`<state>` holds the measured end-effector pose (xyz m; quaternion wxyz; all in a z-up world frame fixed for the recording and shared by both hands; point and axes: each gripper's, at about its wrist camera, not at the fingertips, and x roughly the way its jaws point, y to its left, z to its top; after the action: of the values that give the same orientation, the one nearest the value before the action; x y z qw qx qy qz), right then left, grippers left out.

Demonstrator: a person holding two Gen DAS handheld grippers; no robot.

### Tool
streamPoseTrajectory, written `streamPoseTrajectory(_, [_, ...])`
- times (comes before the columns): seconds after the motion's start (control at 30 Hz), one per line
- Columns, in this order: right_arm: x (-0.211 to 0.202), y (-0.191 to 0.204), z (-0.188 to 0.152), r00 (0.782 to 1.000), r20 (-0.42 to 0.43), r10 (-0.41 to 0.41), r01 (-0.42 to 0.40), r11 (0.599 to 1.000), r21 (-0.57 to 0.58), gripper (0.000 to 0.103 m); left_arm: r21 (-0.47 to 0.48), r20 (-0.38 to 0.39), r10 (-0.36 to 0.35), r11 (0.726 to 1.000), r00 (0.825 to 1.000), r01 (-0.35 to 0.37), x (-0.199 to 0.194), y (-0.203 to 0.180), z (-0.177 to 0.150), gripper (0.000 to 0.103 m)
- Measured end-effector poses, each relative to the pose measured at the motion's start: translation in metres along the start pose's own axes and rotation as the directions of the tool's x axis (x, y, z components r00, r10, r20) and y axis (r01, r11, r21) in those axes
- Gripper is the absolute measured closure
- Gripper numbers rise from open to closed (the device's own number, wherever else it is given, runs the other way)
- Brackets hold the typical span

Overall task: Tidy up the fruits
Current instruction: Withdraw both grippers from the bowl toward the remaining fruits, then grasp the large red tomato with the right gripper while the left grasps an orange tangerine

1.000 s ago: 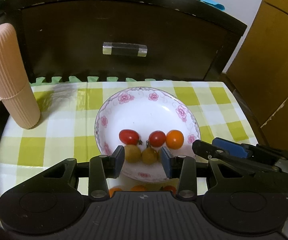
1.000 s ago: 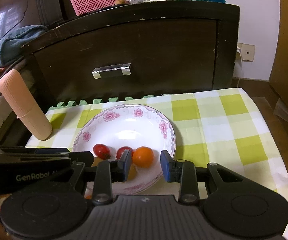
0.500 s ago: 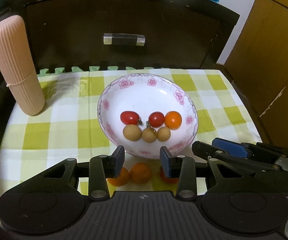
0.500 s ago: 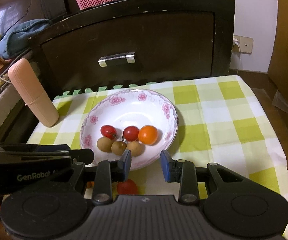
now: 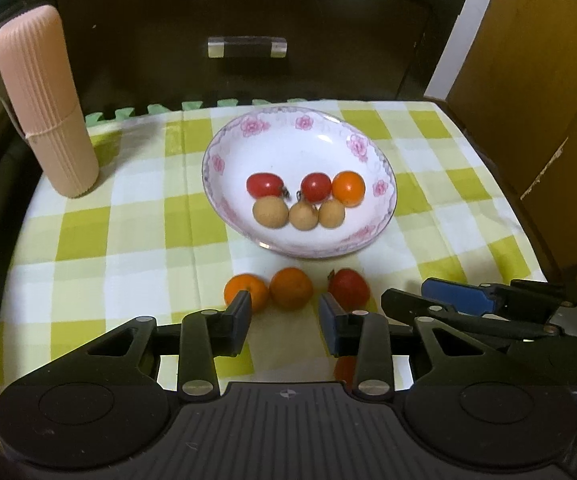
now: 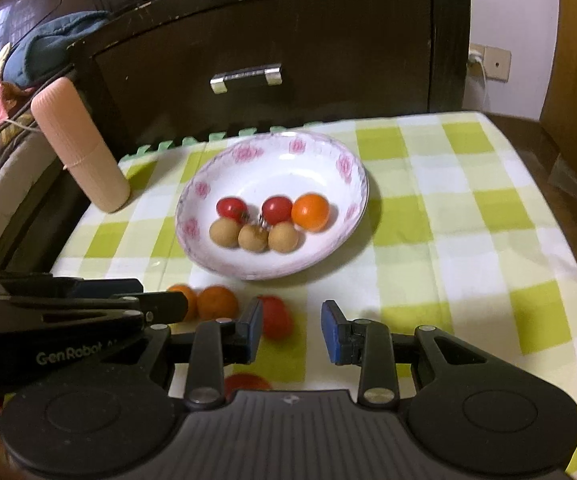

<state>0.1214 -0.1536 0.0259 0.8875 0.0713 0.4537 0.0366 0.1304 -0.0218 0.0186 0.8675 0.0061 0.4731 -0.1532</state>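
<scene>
Nearest, the left tool (image 5: 284, 312) and right tool (image 6: 291, 326) hover with jaws parted, grasping nothing. Just beyond them, on the checked cloth (image 5: 136, 232) of the worktop, lie two orange fruits (image 5: 290, 288) and a red tomato (image 5: 349, 288), all short of the plate (image 5: 300, 130). Inside the plate sit three tan longans (image 5: 303, 215), then two red tomatoes (image 5: 315, 186) and one orange tomato (image 5: 348, 188). Left of the plate stands a ribbed pink case (image 5: 46, 100). Behind the plate rises a dark drawer front (image 5: 248, 12).

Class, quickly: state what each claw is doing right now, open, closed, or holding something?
Left claw: open, holding nothing, above the fruits on the checked cloth.
Right claw: open, holding nothing.
</scene>
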Motion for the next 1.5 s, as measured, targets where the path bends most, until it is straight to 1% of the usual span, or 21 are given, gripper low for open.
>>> streamPoseTrajectory(0.1, [-0.001,0.003,-0.007,1.000,-0.018,0.011,-0.011,1.000,-0.004,0.072,-0.002,-0.013,0.000,1.000,1.000,-0.001,-0.001,0.004,-0.005,0.051])
streamPoseTrajectory(0.13, [-0.002,0.004,-0.009,1.000,-0.024,0.015,-0.015,1.000,-0.011,0.072,-0.002,-0.016,0.005,1.000,1.000,-0.005,-0.001,0.006,-0.007,0.047])
streamPoseTrajectory(0.17, [-0.002,0.005,-0.011,0.999,-0.030,0.019,-0.020,1.000,-0.016,0.072,-0.003,-0.018,0.010,1.000,1.000,-0.010,-0.002,0.007,-0.008,0.045])
streamPoseTrajectory(0.23, [-0.001,0.007,-0.015,0.998,-0.050,0.028,-0.029,0.999,-0.022,0.071,-0.006,-0.025,0.013,1.000,1.000,-0.013,-0.002,0.010,-0.009,0.044])
streamPoseTrajectory(0.27, [-0.001,0.007,-0.018,0.998,-0.055,0.029,-0.030,0.999,-0.022,0.069,-0.011,-0.028,0.013,1.000,1.000,-0.014,-0.002,0.012,-0.010,0.042])
streamPoseTrajectory(0.43, [-0.001,0.010,-0.025,0.996,-0.077,0.049,-0.051,0.998,-0.030,0.059,-0.012,-0.031,0.015,1.000,0.999,-0.015,-0.002,0.013,-0.010,0.040])
streamPoseTrajectory(0.53, [0.002,0.013,-0.027,0.995,-0.086,0.056,-0.060,0.997,-0.041,0.058,-0.009,-0.033,0.018,1.000,0.999,-0.019,0.000,0.014,-0.011,0.038])
streamPoseTrajectory(0.63, [0.008,0.016,-0.030,0.993,-0.103,0.058,-0.064,0.997,-0.050,0.057,-0.025,-0.042,0.021,0.999,0.999,-0.022,0.006,0.020,-0.009,0.038])
streamPoseTrajectory(0.67, [0.011,0.016,-0.030,0.993,-0.105,0.061,-0.066,0.996,-0.052,0.055,-0.033,-0.045,0.021,0.999,0.999,-0.023,0.008,0.022,-0.008,0.037])
streamPoseTrajectory(0.8, [0.016,0.017,-0.032,0.991,-0.109,0.083,-0.089,0.995,-0.051,0.052,-0.071,-0.052,0.002,0.997,0.999,-0.006,0.016,0.029,-0.003,0.037])
streamPoseTrajectory(0.93, [0.024,0.021,-0.036,0.988,-0.134,0.080,-0.090,0.994,-0.063,0.051,-0.067,-0.049,0.001,0.998,0.999,-0.004,0.027,0.030,0.003,0.037])
streamPoseTrajectory(1.1, [0.030,0.021,-0.041,0.986,-0.145,0.078,-0.089,0.993,-0.073,0.052,-0.034,-0.067,0.014,0.999,0.998,-0.016,0.040,0.029,0.005,0.040])
streamPoseTrajectory(1.17, [0.029,0.020,-0.040,0.986,-0.143,0.084,-0.095,0.993,-0.070,0.058,-0.023,-0.069,0.015,1.000,0.998,-0.017,0.045,0.028,0.006,0.045])
streamPoseTrajectory(1.27, [0.031,0.019,-0.040,0.985,-0.147,0.092,-0.102,0.993,-0.064,0.061,0.001,-0.064,0.011,1.000,0.998,-0.010,0.049,0.025,0.008,0.052])
streamPoseTrajectory(1.33, [0.030,0.020,-0.041,0.985,-0.145,0.093,-0.104,0.992,-0.069,0.061,0.019,-0.055,0.005,1.000,0.998,-0.004,0.050,0.023,0.009,0.054])
streamPoseTrajectory(1.47, [0.030,0.019,-0.041,0.985,-0.144,0.099,-0.109,0.992,-0.061,0.062,0.038,-0.041,-0.004,0.999,0.999,0.006,0.050,0.021,0.011,0.061])
streamPoseTrajectory(1.5, [0.031,0.019,-0.041,0.984,-0.145,0.101,-0.110,0.992,-0.060,0.062,0.038,-0.040,-0.005,0.999,0.999,0.006,0.049,0.021,0.011,0.061])
